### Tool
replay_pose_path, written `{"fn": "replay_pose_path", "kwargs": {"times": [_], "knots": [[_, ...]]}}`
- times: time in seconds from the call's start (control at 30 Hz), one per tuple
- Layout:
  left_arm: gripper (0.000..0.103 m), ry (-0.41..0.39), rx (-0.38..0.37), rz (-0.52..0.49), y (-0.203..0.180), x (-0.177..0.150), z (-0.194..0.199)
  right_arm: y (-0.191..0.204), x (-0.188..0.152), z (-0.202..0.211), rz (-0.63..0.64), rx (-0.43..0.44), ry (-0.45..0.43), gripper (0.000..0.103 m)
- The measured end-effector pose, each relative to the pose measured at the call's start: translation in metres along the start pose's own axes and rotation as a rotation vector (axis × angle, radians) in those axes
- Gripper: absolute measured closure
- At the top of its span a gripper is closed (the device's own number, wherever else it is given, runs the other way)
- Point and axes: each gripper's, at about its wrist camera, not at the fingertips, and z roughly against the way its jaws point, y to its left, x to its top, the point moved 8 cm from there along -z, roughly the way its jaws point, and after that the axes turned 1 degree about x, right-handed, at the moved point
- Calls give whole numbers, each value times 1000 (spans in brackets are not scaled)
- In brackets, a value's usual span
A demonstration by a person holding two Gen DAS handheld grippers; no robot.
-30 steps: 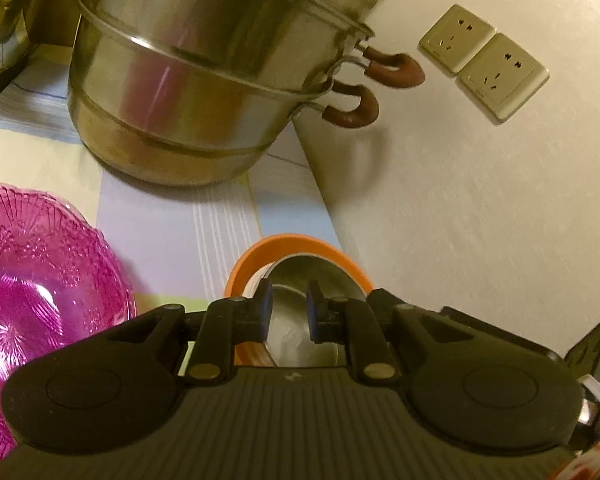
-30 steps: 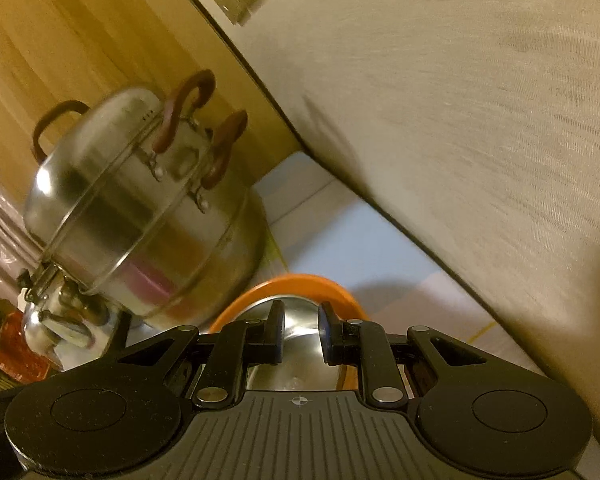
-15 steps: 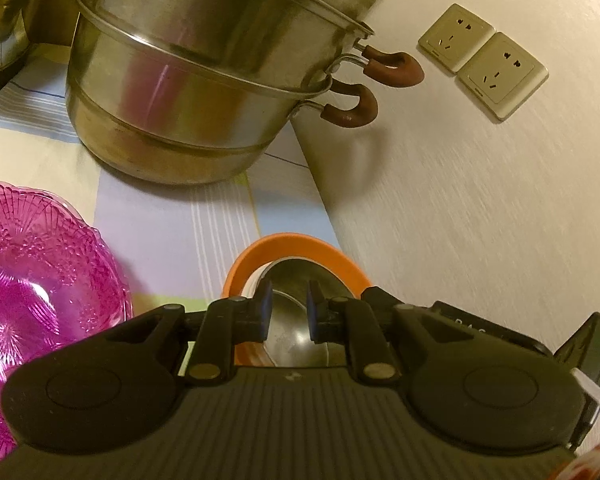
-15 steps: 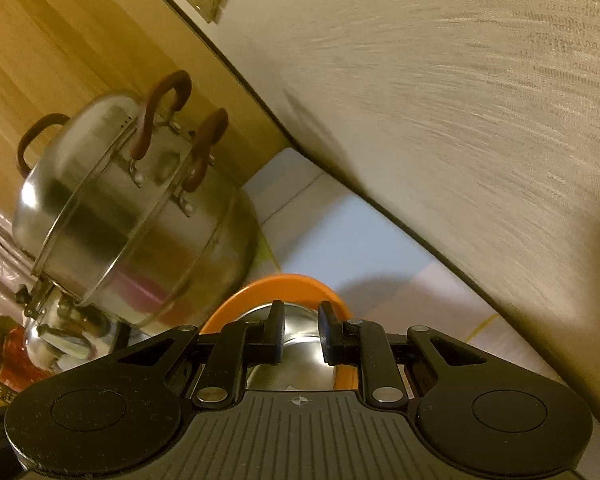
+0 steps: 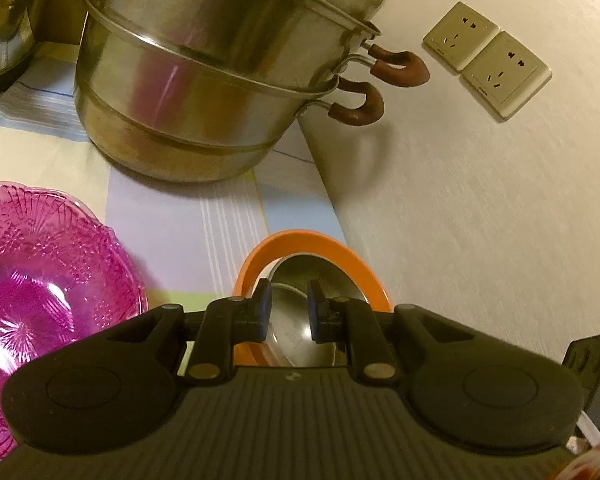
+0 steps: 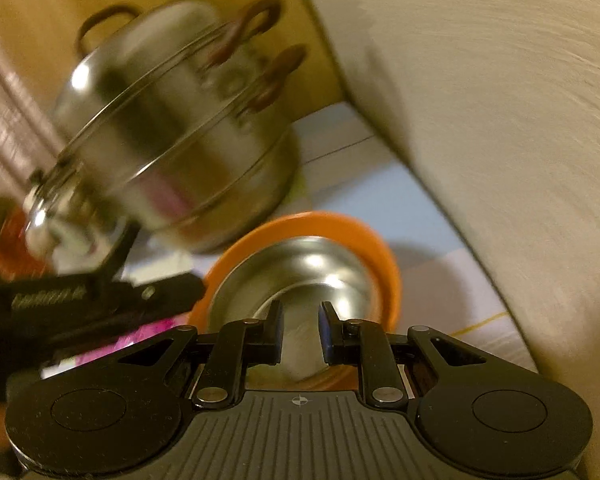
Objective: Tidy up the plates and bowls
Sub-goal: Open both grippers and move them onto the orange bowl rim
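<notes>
An orange-rimmed bowl [image 5: 312, 244] with a steel inside sits on the striped tablecloth by the wall. It also shows in the right wrist view [image 6: 308, 264]. My left gripper [image 5: 288, 308] hovers over its near edge with jaws a little apart and nothing between them. My right gripper [image 6: 300, 320] is above the same bowl, jaws a little apart and empty. A pink glass bowl [image 5: 40, 280] lies to the left of the orange one.
A large steel steamer pot [image 5: 220, 80] with brown handles stands behind the bowls; it is blurred in the right wrist view [image 6: 172, 140]. A steel kettle [image 5: 0, 12] is at far left. The wall [image 5: 480, 200] with two sockets runs along the right.
The right gripper has swung and lifted, so its view is blurred and shows more of the bowl and the left gripper. The left gripper barely moved.
</notes>
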Motion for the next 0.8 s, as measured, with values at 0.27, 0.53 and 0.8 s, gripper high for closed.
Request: {"fn": "replay_pose_path", "kwargs": {"times": [0.27,0.53,0.8], "knots": [[88,2,-13,17,2,1,7,34,-2,4,119,61,12,83],[88,4,-10,30,5,1,7,48,-21,-16,246,27,87,84],[88,6,-7,41,7,0,6,49,-26,-22,301,3,93,84]]}}
